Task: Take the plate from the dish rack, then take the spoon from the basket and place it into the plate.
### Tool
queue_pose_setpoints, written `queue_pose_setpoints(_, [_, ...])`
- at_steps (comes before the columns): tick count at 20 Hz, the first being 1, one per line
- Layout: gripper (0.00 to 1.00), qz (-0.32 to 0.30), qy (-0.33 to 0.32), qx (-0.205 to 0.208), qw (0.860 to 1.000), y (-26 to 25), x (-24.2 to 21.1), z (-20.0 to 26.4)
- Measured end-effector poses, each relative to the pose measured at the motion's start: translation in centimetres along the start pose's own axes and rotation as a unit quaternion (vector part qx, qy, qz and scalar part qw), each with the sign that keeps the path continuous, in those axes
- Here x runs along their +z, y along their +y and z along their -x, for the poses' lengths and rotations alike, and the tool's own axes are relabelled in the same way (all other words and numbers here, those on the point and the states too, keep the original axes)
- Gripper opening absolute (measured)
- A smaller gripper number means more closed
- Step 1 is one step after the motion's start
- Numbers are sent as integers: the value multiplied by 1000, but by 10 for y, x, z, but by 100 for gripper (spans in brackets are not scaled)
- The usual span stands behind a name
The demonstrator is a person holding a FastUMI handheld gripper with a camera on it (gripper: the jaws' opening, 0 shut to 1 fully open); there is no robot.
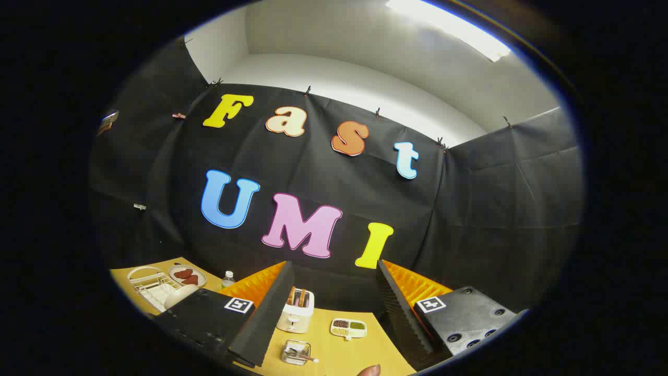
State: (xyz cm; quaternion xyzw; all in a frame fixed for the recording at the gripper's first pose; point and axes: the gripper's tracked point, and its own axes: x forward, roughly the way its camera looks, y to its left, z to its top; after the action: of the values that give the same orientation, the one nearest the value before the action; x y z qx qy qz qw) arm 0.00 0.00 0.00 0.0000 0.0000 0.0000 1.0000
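Fingers (334,308) apart (empty), beyond them white plate (177,295) in rack (148,284).

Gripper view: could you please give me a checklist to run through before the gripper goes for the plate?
1. Gripper jaws wide open, nothing between them: ok.
2. Dish rack on the table, beyond the left finger: ok.
3. Plate seems to sit in the rack, partly hidden by the left finger: cannot tell how it rests.
4. Gripper aimed at the rack: not ok, it points high at the wall.
5. Basket ahead between the fingers, spoon inside: cannot tell.
6. Fingertip near the basket, off the path to the rack: ok.
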Motion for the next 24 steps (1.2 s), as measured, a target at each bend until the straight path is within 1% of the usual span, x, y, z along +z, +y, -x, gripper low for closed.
queue_pose_setpoints(2, [97,3,1,-4,1000,5,-2,0])
queue_pose_setpoints(5, [97,-12,5,2,1000,15,-4,0])
queue_pose_setpoints(18, [97,-13,5,11,1000,26,-3,-10])
queue_pose_setpoints(21, [97,-14,9,20,1000,35,-3,-12])
queue_pose_setpoints(24, [97,-26,16,46,998,60,1,-16])
